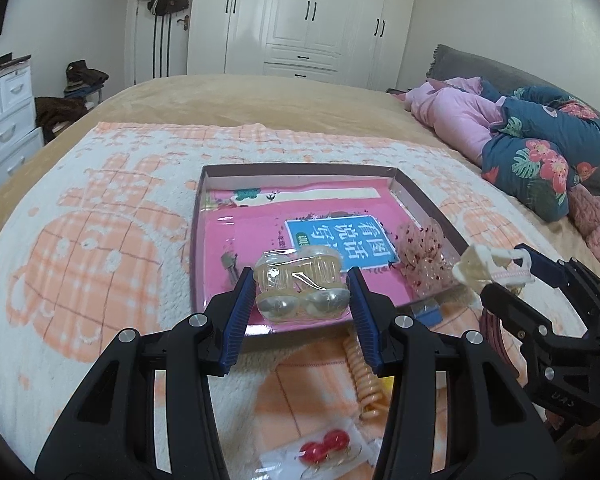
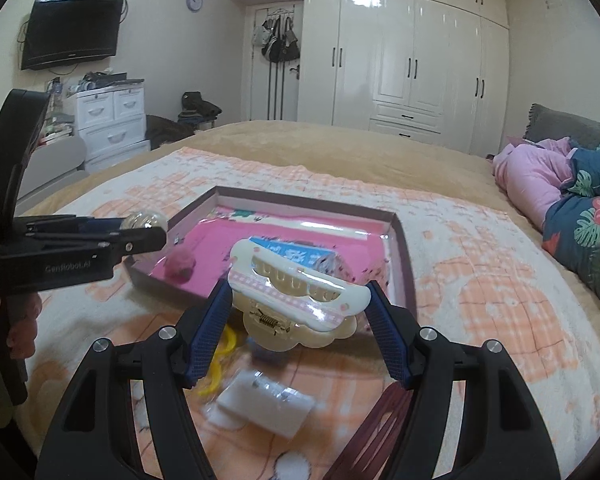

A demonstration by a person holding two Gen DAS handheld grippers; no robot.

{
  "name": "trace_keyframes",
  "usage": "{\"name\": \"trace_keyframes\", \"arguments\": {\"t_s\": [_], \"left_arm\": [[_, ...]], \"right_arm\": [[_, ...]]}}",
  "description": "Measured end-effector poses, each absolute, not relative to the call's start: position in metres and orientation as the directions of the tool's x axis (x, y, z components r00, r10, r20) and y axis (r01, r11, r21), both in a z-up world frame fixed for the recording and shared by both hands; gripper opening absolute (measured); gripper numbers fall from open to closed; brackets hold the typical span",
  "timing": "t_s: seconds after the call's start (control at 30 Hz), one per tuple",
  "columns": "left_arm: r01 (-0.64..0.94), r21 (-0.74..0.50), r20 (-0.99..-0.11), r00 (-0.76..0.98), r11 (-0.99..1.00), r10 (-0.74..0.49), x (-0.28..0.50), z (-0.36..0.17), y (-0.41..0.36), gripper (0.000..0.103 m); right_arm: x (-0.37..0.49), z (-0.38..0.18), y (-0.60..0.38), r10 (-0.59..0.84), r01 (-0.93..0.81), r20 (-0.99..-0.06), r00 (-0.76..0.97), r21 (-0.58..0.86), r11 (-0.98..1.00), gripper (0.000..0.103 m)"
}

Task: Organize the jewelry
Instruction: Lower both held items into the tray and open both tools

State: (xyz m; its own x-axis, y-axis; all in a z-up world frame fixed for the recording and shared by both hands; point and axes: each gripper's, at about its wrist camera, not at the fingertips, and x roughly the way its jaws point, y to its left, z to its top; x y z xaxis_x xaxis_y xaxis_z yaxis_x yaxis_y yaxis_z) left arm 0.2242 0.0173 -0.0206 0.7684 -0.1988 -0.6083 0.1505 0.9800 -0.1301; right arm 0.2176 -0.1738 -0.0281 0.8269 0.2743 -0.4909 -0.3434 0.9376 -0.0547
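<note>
Bedroom bed with a peach towel carries the shallow box, the landmark. Inside it lie a speckled scrunchie, a small clip and a pink pompom. Left hand-held gripper clamps a clear hair claw above the box's near rim; right hand-held gripper grips a cream hair claw just short of it. Red bead earrings, a coiled tie and a dark comb are unsorted nearer than the box. Its low walls need clearing; beyond them, open room.

The left gripper body reads "GenRobot.AI"; the pink book reads "看图说话写".
</note>
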Motion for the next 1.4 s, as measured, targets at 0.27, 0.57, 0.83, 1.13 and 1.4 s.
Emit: {"name": "trace_keyframes", "arguments": {"t_s": [0.27, 0.57, 0.83, 1.13, 1.4], "left_arm": [[0.166, -0.123, -0.633, 0.746, 0.978, -0.206, 0.248, -0.029, 0.002, 0.038], [0.172, -0.103, -0.669, 0.716, 0.98, -0.197, 0.269, -0.041, -0.01, 0.038], [0.17, -0.095, -0.698, 0.691, 0.981, -0.187, 0.284, -0.05, -0.017, 0.038], [0.167, -0.091, -0.729, 0.66, 0.982, -0.18, 0.294, -0.061, -0.019, 0.038], [0.161, -0.095, -0.724, 0.667, 0.982, -0.179, 0.29, -0.061, -0.019, 0.041]], "right_arm": [[0.252, -0.03, -0.183, 0.242, -0.307, -0.508, 0.827, -0.048, 0.95, 0.065], [0.289, -0.04, -0.195, 0.218, -0.28, -0.548, 0.808, -0.03, 0.96, 0.066], [0.324, -0.053, -0.2, 0.231, -0.304, -0.613, 0.756, -0.017, 0.952, 0.066], [0.341, -0.066, -0.2, 0.239, -0.315, -0.645, 0.726, -0.003, 0.949, 0.066], [0.343, -0.075, -0.202, 0.237, -0.309, -0.659, 0.714, 0.008, 0.951, 0.066]]}}
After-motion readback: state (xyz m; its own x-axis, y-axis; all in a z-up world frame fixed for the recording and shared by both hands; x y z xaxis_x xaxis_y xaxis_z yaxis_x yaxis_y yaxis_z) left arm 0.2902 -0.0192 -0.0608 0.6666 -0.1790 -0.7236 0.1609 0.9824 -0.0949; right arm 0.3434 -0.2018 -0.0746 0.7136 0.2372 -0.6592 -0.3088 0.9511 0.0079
